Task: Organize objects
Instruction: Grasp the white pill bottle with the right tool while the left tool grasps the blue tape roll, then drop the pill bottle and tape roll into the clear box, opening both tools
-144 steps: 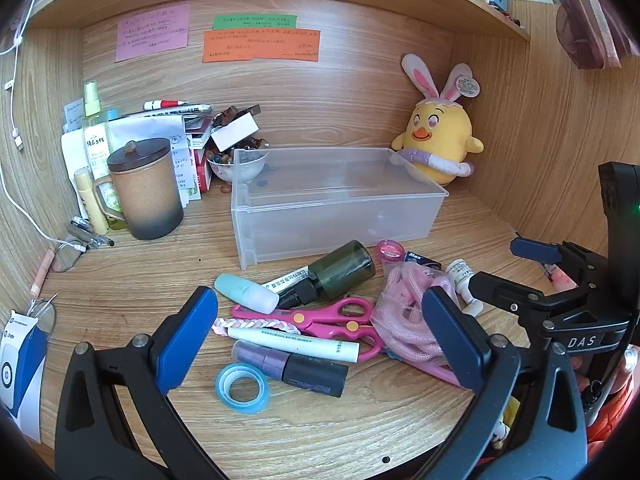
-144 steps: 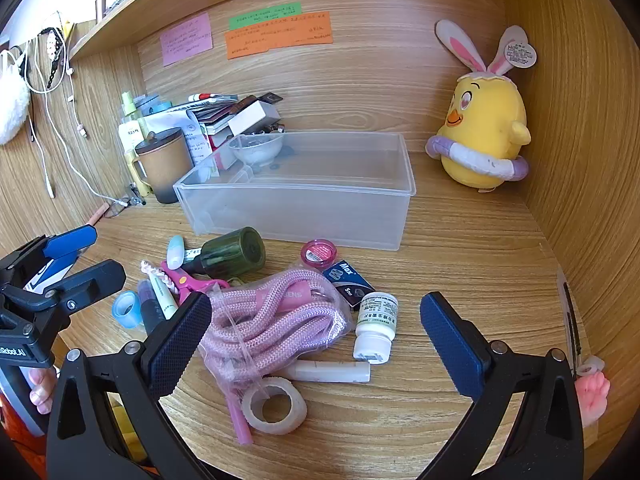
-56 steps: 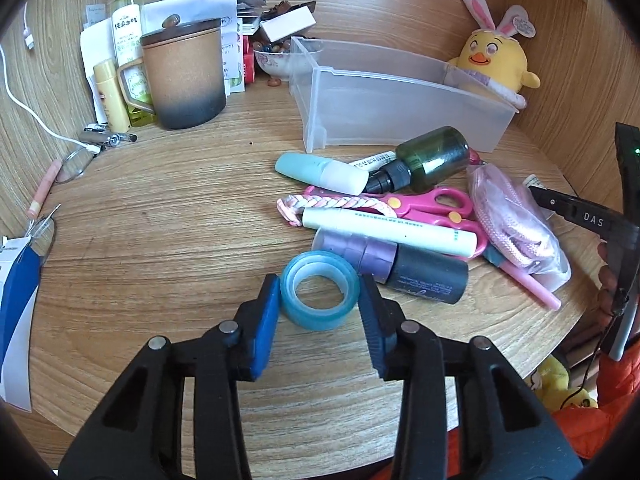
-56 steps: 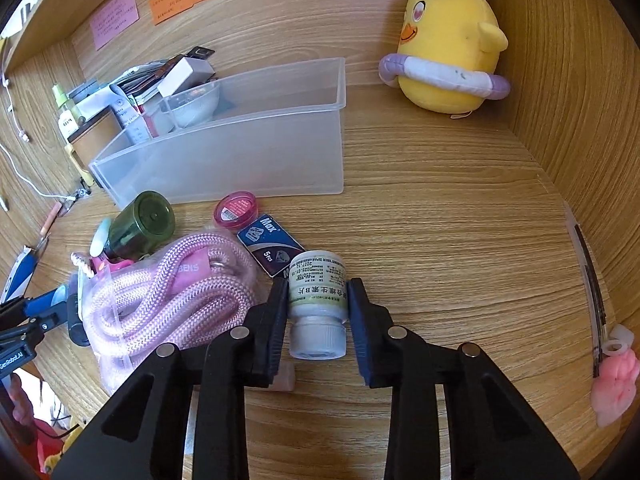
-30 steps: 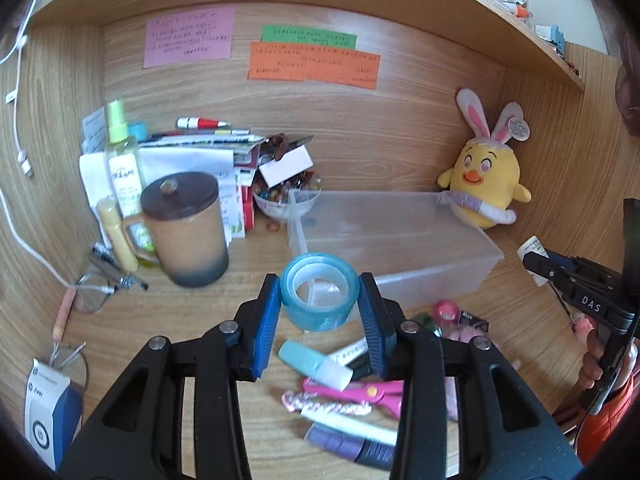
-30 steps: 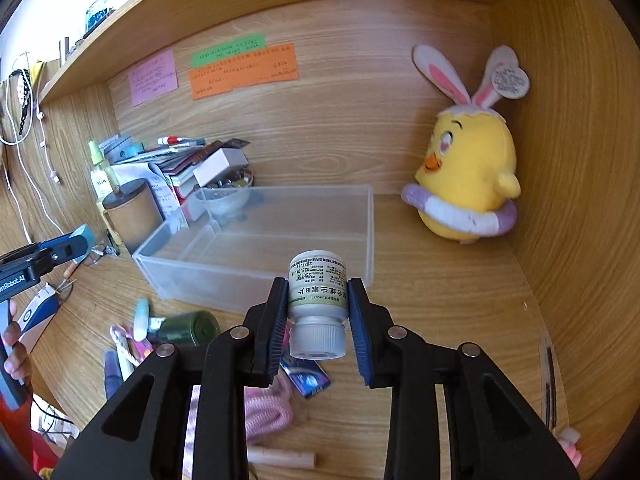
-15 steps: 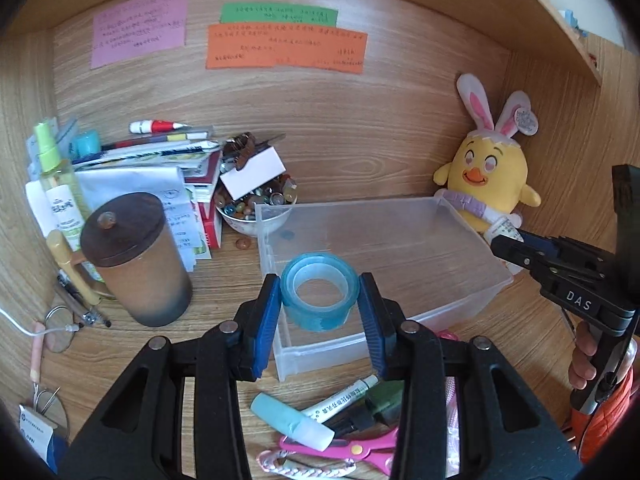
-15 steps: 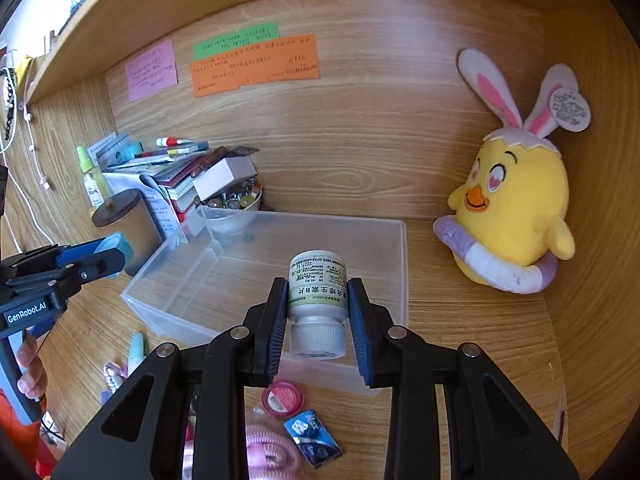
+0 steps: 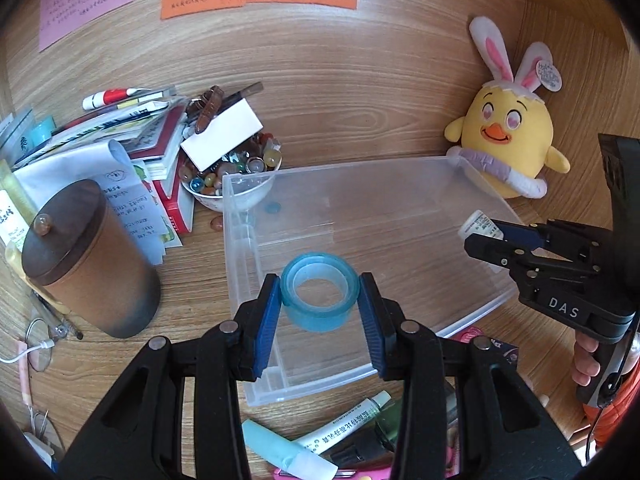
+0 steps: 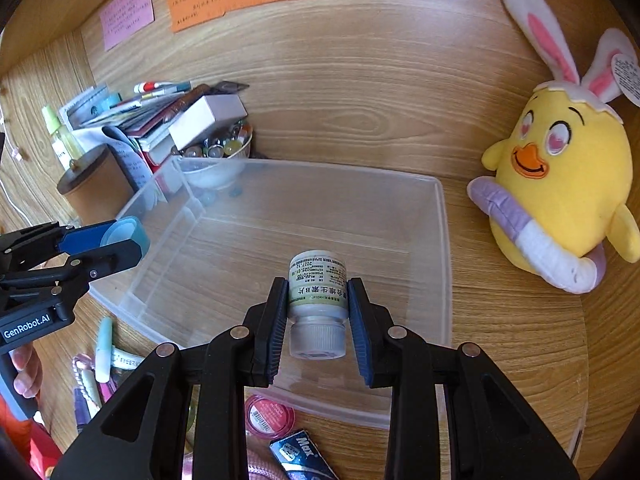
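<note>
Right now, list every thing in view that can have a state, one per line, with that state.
left gripper: shut on the tape roll.
tape roll: held above the clear bin.
right gripper: shut on the pill bottle.
pill bottle: capped, held over the bin, cap toward the camera.
clear bin: open-topped, nothing lying inside.
brown mug: upright, lid on.
white bowl: full of beads.
plush chick: upright beside the bin.

Both grippers clamped, each with a load held in the air.

The left gripper [image 9: 319, 304] has its blue pads [image 9: 267, 322] pressed against the two sides of a tape roll [image 9: 319, 297], its fingers pointing forward and down. The right gripper [image 10: 318, 314] grips a pill bottle [image 10: 317, 304] by the body, cap toward the wrist. Bare fingers [image 9: 585, 360] wrap the right handle.
</note>
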